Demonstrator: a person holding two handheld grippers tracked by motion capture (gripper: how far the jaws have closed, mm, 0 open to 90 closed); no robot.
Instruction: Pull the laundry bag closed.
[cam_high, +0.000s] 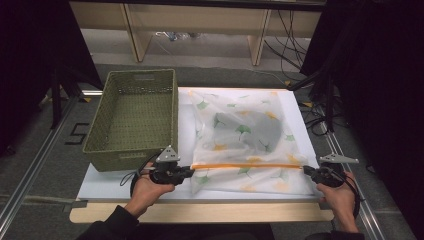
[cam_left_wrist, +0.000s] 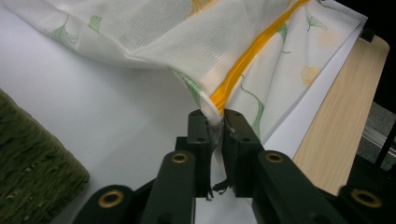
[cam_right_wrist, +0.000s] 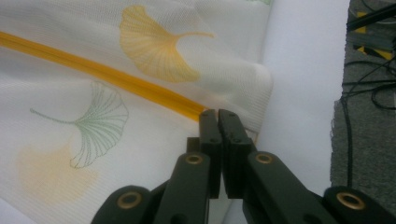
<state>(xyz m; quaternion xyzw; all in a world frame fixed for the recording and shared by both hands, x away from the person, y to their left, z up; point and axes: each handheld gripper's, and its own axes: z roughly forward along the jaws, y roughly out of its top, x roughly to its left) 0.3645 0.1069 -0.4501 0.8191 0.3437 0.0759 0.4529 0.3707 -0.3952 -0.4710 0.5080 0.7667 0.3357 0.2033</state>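
A white mesh laundry bag (cam_high: 240, 135) printed with green and yellow ginkgo leaves lies on the white board (cam_high: 115, 182). An orange zipper (cam_high: 245, 165) runs across its near part, pulled straight between my two grippers. My left gripper (cam_high: 192, 172) is at the zipper's left end; in the left gripper view its jaws (cam_left_wrist: 218, 119) pinch the bag's fabric (cam_left_wrist: 201, 42) beside the orange zipper (cam_left_wrist: 252, 56). My right gripper (cam_high: 306, 170) is at the right end. Its jaws (cam_right_wrist: 217, 114) are shut on the bag's edge where the zipper (cam_right_wrist: 116, 77) ends.
A green woven basket (cam_high: 131, 159) with nothing in it stands on the board just left of the bag, close to my left gripper; its wall (cam_left_wrist: 32, 163) appears in the left gripper view. The wooden table edge (cam_high: 200, 212) runs along the front. Cables lie on the floor at right.
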